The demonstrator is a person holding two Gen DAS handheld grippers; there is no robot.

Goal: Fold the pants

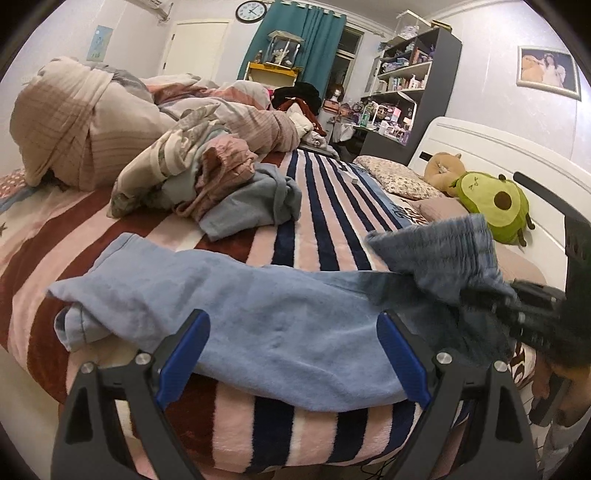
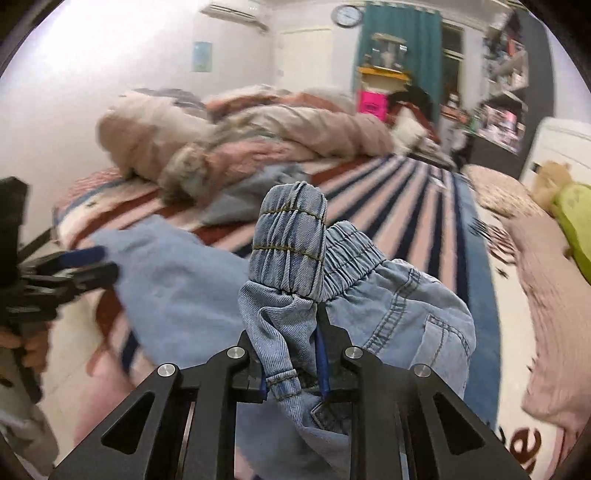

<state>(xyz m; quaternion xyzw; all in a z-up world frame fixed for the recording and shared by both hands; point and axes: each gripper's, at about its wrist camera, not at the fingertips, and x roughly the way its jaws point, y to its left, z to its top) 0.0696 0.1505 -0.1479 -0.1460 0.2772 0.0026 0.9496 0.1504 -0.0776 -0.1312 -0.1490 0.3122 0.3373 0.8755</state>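
Light-blue denim pants across the striped plush blanket on the bed

Right tongs pinch the elastic waistband, raised off the bed — left tongs spread wide, the pant leg lying between them, unpressed.

Pale walls, wall clock at 12 o'clock, teal curtain beside dark window, grey shelving unit at 2, white headboard right.
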